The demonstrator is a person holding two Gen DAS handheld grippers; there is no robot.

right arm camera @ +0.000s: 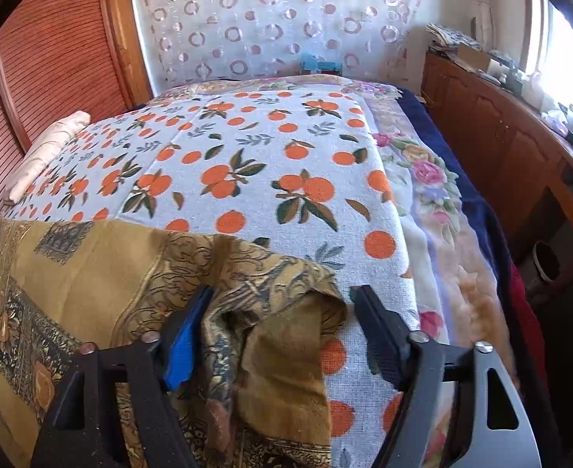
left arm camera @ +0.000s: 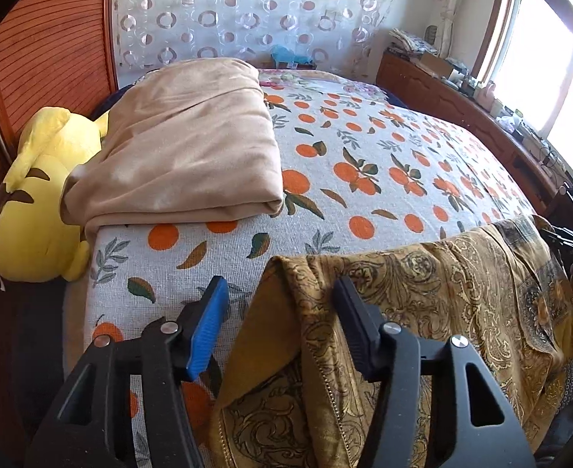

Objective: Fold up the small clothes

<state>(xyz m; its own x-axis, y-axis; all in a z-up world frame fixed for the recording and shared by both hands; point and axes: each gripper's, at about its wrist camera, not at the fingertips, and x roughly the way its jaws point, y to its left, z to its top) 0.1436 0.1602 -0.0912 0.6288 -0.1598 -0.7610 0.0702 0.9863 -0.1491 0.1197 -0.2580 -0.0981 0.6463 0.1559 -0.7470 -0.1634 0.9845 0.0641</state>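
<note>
Matt woven scarf (left arm camera: pixel 423 292); coarse cloth bedspread (right arm camera: pixel 270 179)

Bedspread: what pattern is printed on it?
Oranges with green leaves on white bedspread; right wrist view.

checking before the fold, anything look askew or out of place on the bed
The gold patterned cloth is not flat: it hangs over the bed's near edge, and its corner is bunched between the open right gripper fingers. The left gripper is open too.

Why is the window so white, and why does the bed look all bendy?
Left wrist view: sunlight overexposes the window, washing it out; the fisheye lens bows the bed. Right wrist view: the same glare at the window, the cupboard curves, and the corners go dark.
</note>
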